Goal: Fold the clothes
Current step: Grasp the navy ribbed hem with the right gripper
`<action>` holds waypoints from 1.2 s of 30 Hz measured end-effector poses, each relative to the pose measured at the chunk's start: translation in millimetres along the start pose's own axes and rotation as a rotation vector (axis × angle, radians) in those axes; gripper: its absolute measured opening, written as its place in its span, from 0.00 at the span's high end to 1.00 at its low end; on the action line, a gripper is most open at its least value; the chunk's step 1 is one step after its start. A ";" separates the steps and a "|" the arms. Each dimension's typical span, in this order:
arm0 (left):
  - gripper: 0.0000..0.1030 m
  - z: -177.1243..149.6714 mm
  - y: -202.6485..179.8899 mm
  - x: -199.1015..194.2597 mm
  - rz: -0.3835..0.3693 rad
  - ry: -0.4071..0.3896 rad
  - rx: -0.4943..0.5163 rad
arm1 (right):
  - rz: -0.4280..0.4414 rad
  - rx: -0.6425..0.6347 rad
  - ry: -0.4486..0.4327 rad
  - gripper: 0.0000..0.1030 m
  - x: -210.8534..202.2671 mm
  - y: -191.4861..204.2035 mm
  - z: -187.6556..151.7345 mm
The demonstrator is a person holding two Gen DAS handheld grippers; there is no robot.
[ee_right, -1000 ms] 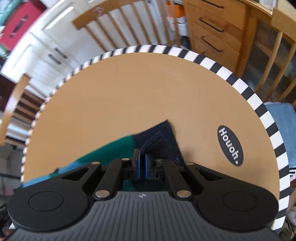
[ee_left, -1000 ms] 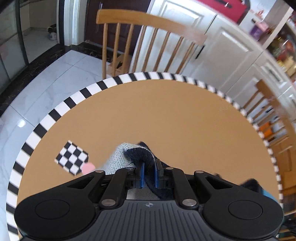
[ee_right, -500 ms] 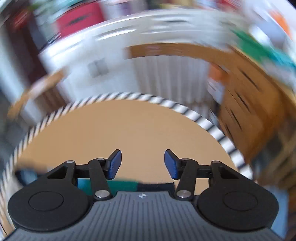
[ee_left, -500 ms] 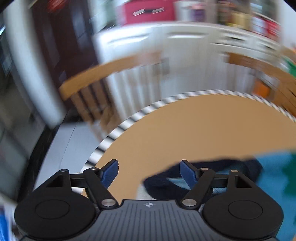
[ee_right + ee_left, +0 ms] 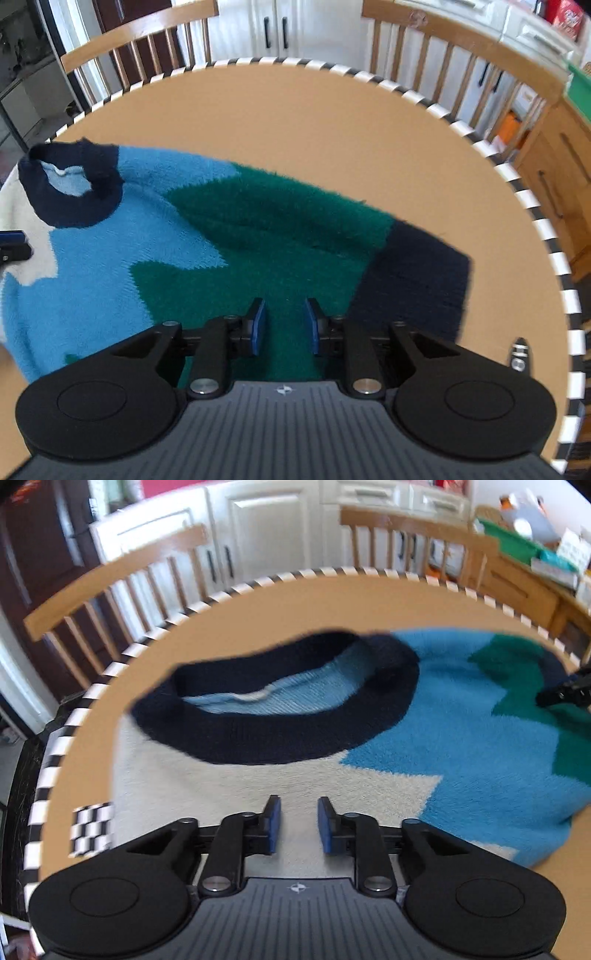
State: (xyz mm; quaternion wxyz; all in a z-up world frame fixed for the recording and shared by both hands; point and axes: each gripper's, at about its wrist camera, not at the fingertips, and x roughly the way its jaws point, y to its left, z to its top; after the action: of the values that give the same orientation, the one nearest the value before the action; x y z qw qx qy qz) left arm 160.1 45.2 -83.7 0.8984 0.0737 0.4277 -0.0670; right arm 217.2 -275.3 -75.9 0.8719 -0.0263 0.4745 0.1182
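Observation:
A knitted sweater (image 5: pixel 443 731) in cream, blue, green and navy lies on the round tan table (image 5: pixel 280 605). Its navy collar (image 5: pixel 266 734) lies ahead of my left gripper (image 5: pixel 297 825), which is open and empty above the cream part. In the right wrist view the sweater (image 5: pixel 207 240) lies spread across the table (image 5: pixel 314 129), collar (image 5: pixel 70 184) at the left, navy hem (image 5: pixel 413 273) at the right. My right gripper (image 5: pixel 283 325) is open and empty above the green part. Each gripper's tip shows at the edge of the other's view.
The table has a black-and-white striped rim (image 5: pixel 546 229). A checkered marker (image 5: pixel 92 829) lies near its left edge and a black oval sticker (image 5: pixel 519 356) at the right. Wooden chairs (image 5: pixel 110 587) stand behind the table, with white cabinets (image 5: pixel 266 528) and a wooden dresser (image 5: pixel 554 170) beyond.
Both grippers were shut on the sweater's edges a second ago. They have let go, opened and pulled back and up. The sweater now lies spread on the table.

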 end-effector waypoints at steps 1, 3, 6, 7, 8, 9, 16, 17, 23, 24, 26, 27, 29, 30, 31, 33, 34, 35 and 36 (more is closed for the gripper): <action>0.51 -4.2 6.3 -14.8 0.015 -0.031 -0.020 | -0.003 0.004 -0.022 0.75 -12.9 -2.8 -9.3; 0.43 -19.3 19.5 -38.7 0.075 -0.069 -0.061 | -0.008 0.013 -0.066 0.65 -38.6 -8.4 -27.8; 0.43 -42.8 44.0 -58.0 0.131 -0.058 -0.140 | -0.032 0.052 -0.076 0.64 -64.9 -21.0 -58.0; 0.43 -49.3 52.3 -59.6 0.144 -0.053 -0.177 | -0.046 0.075 -0.059 0.64 -69.2 -26.8 -69.0; 0.43 -53.9 60.4 -58.9 0.148 -0.046 -0.218 | -0.056 0.100 -0.046 0.64 -72.7 -32.1 -78.4; 0.43 -59.6 68.6 -60.9 0.145 -0.034 -0.262 | -0.062 0.130 -0.036 0.64 -74.6 -36.8 -85.2; 0.45 -73.7 82.6 -42.9 0.056 0.011 -0.347 | 0.007 0.268 -0.004 0.54 -69.7 -62.9 -106.3; 0.46 -73.5 81.8 -38.5 0.056 0.016 -0.341 | 0.011 0.266 -0.010 0.52 -67.5 -61.8 -105.0; 0.92 -64.9 66.4 -26.9 0.117 0.047 -0.260 | 0.053 0.261 -0.023 0.63 -57.4 -61.9 -94.7; 0.99 -63.7 64.3 -26.1 0.127 0.049 -0.248 | 0.049 0.257 -0.027 0.72 -56.7 -61.8 -93.3; 1.00 -62.2 61.4 -28.2 0.172 0.054 -0.217 | 0.022 0.248 -0.046 0.92 -58.6 -60.5 -90.9; 1.00 -61.5 60.3 -31.3 0.205 0.049 -0.192 | 0.013 0.242 -0.064 0.92 -64.5 -59.1 -88.6; 1.00 -60.4 60.4 -44.8 0.304 0.015 -0.115 | -0.013 0.207 -0.118 0.94 -83.3 -54.4 -82.3; 1.00 -60.0 65.5 -51.3 0.340 0.008 -0.099 | -0.027 0.187 -0.140 0.94 -93.6 -51.6 -78.5; 1.00 -60.2 74.1 -57.7 0.365 0.012 -0.098 | -0.032 0.175 -0.154 0.94 -103.9 -49.0 -74.2; 1.00 -62.8 92.2 -65.8 0.366 0.035 -0.127 | -0.018 0.173 -0.170 0.94 -121.8 -45.7 -66.3; 1.00 -65.9 99.1 -69.7 0.332 0.034 -0.161 | -0.022 0.171 -0.168 0.94 -125.6 -45.0 -63.5; 1.00 -68.9 101.5 -73.8 0.289 0.018 -0.195 | -0.041 0.166 -0.154 0.94 -122.7 -45.4 -62.3; 1.00 -71.3 98.8 -75.4 0.246 0.007 -0.215 | -0.077 0.147 -0.132 0.94 -116.1 -44.1 -62.0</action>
State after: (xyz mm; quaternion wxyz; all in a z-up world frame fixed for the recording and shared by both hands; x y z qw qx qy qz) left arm 77.0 159.9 -62.0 0.9009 0.0293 0.4235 0.0901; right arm 115.8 -348.9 -16.0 0.9046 0.0274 0.4223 0.0508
